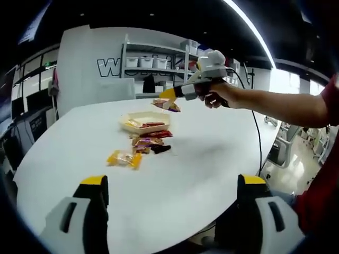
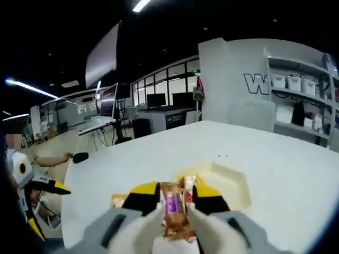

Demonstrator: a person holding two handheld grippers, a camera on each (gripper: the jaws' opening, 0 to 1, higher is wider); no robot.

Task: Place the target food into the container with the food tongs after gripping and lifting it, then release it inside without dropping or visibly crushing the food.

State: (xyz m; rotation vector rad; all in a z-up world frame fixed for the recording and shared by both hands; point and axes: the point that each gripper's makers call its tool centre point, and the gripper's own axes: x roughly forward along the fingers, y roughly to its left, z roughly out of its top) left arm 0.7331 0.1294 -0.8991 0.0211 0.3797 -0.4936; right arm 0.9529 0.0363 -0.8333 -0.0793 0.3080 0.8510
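Tongs of the right gripper (image 2: pixel 175 203) are clamping a wrapped snack bar (image 2: pixel 175 211) aloft, approaching the cream tray (image 2: pixel 233 182).
Lowering fully into the tray before easing the jaws apart seems wise; the left gripper view is revealing loose snacks (image 1: pixel 143 145) beside the tray (image 1: pixel 145 120), left gripper (image 1: pixel 172 185) gaping wide and empty.

Open-plan office/lab, shelving w/ bins (image 1: pixel 145 62), desk monitors (image 2: pixel 108 100), white table (image 1: pixel 212 153)
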